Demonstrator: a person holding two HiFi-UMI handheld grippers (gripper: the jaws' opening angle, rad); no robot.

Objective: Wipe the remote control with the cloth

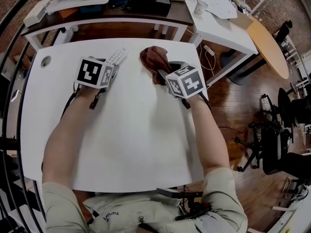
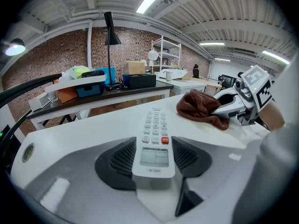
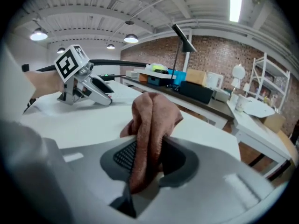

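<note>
A white remote control (image 1: 118,56) lies on the white table (image 1: 131,140) near its far edge. My left gripper (image 1: 111,64) is shut on its near end. In the left gripper view the pads press both sides of the remote (image 2: 154,143), display facing up, between the jaws of the left gripper (image 2: 153,160). A reddish-brown cloth (image 1: 154,59) sits bunched to the right of the remote. My right gripper (image 1: 163,74) is shut on it. The right gripper view shows the cloth (image 3: 150,125) standing up out of the right gripper (image 3: 148,160), pinched between its jaws.
A dark desk (image 1: 146,8) loaded with boxes and a lamp stands just beyond the table. A white side table (image 1: 218,18) is at the back right. An office chair (image 1: 277,140) stands on the wooden floor to the right. A cable hole (image 1: 45,61) is at the table's far left.
</note>
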